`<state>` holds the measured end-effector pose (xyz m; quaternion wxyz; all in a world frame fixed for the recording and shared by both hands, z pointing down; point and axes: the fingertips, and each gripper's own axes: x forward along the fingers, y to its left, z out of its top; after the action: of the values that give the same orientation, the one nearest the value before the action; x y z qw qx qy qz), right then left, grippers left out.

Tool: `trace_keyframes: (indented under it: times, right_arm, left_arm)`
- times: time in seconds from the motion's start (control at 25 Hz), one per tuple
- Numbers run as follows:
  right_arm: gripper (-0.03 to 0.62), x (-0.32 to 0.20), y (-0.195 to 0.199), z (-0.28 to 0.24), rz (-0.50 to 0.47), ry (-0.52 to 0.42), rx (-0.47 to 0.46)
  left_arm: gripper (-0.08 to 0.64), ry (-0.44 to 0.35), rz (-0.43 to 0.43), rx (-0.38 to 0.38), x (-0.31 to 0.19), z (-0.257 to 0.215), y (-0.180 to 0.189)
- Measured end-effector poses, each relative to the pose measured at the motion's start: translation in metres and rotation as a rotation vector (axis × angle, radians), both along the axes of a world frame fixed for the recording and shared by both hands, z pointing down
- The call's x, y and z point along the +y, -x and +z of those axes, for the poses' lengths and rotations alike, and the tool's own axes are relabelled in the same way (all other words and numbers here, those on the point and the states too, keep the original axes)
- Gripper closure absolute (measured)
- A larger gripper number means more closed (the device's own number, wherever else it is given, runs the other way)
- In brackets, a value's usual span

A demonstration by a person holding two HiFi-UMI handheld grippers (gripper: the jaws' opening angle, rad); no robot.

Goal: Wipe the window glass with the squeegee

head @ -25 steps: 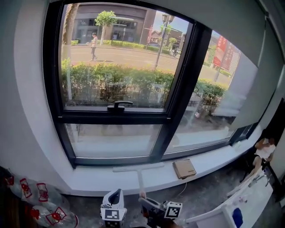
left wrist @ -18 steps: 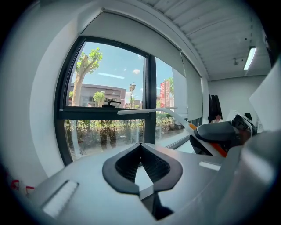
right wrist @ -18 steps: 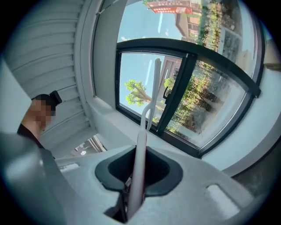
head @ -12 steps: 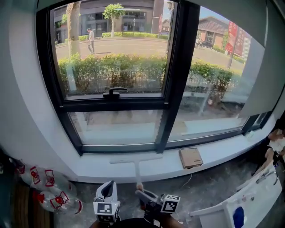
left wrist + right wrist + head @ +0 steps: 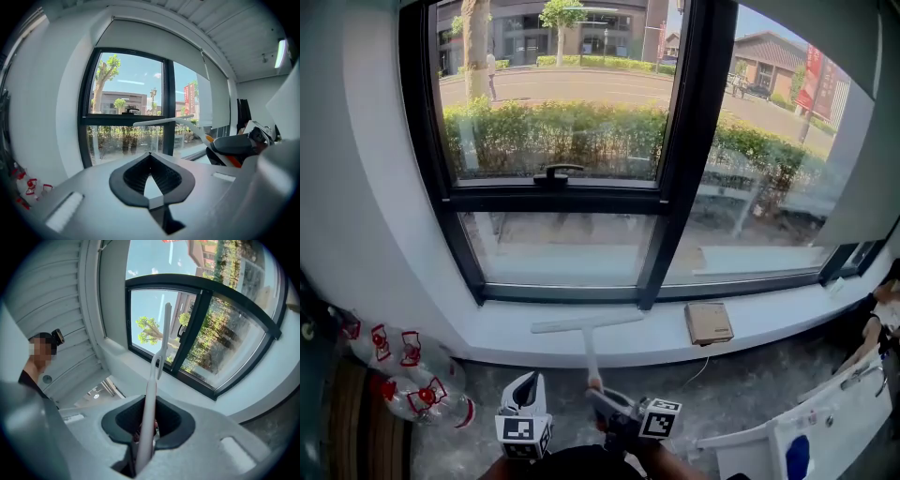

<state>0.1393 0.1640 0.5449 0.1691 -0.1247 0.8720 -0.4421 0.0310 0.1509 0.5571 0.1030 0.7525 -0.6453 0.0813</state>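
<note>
Below the black-framed window glass (image 5: 553, 103), low in the head view, both claws were held side by side.

- Right claw (image 5: 600, 397): clenched on the handle of the white T-shaped plastic squeegee (image 5: 587, 326). The right gripper view showed the thin white shaft gripped between the dark pads (image 5: 145, 427) and rising from them toward the window (image 5: 220, 333).
- Squeegee: handle pointed away from the person, with an orange patch near the gripped end. The crossbar blade sat over the white window sill (image 5: 516, 342), roughly level and under the lower left pane. It was apart from the glass. Whether it touched the sill could not be told. From the left gripper view the blade (image 5: 164, 121) crossed in front of the black upright of the frame.
- Left claw (image 5: 528, 382): just beside the right one, tips drawn together (image 5: 150, 157), nothing between them.
- Flat brown cardboard box (image 5: 709, 322): lying on the sill to the right, well apart from the blade.
- Black window handle (image 5: 555, 172): on the middle rail of the left sash.
- Clear plastic bottles with red-and-white labels (image 5: 408, 380): on the floor at the left, under the sill.
</note>
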Motion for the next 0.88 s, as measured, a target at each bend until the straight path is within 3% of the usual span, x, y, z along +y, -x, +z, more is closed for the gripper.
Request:
trace_keyframes:
  times: [0.68, 0.88]
  right_arm:
    - [0.548, 0.057, 0.062, 0.012, 0.109, 0.013, 0.062]
    - [0.548, 0.065, 0.072, 0.019, 0.114, 0.03, 0.072]
  left_arm:
    - [0.541, -0.03, 0.087, 0.078, 0.034, 0.004, 0.056]
    - [0.541, -0.056, 0.098, 0.048, 0.043, -0.002, 0.069]
